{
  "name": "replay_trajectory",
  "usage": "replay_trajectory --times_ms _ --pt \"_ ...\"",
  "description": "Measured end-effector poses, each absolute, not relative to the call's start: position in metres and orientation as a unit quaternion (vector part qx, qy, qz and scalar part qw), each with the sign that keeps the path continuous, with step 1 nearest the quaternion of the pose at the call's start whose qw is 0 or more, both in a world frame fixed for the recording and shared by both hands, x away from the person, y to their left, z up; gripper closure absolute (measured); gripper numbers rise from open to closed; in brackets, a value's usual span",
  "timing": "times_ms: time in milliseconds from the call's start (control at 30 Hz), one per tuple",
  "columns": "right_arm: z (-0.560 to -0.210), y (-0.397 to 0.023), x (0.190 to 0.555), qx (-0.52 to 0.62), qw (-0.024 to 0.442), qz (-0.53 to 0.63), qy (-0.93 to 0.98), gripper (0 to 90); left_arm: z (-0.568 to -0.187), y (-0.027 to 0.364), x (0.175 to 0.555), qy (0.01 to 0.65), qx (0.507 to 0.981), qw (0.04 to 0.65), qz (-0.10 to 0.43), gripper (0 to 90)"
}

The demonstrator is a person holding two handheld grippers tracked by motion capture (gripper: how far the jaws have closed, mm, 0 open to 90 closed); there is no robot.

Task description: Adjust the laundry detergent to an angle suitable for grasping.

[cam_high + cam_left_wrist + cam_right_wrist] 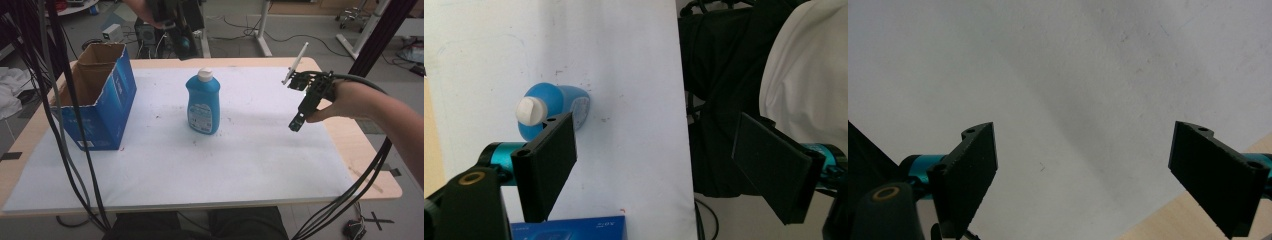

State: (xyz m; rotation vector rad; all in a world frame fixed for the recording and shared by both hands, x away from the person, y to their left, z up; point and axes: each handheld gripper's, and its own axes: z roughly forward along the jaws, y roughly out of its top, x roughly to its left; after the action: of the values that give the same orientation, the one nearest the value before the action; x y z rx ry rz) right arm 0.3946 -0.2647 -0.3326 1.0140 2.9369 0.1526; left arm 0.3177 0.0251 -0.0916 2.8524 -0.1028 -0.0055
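Both grippers' fingers stood apart, holding nothing: the right gripper hovered over the desk's right side, the left gripper above the far edge. The blue bottle stood upright mid-desk, long axis vertical, white cap up. It looked rigid, smooth, possibly slippery; its flat body seemed the best hold.

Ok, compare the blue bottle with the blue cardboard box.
The bottle is closed by a white cap; the box is open-topped with a torn rim. The bottle is rounded plastic, the box square-sided cardboard and larger. Both are blue and stand upright on the white cover.
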Motion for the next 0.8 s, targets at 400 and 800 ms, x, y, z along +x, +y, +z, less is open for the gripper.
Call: replay_trajectory --times_ms 400,800 --pt "-0.3359 -0.26 0.3966 0.309 0.005 0.051 0.95 11.4 -0.0955 0.0261 0.3202 -0.036 0.99 0.139 -0.006 18.1" --pt "-0.3322 -0.2594 0.3969 0.309 0.01 0.062 0.949 11.4 -0.0957 0.025 0.3194 -0.036 0.99 0.136 -0.005 18.1"
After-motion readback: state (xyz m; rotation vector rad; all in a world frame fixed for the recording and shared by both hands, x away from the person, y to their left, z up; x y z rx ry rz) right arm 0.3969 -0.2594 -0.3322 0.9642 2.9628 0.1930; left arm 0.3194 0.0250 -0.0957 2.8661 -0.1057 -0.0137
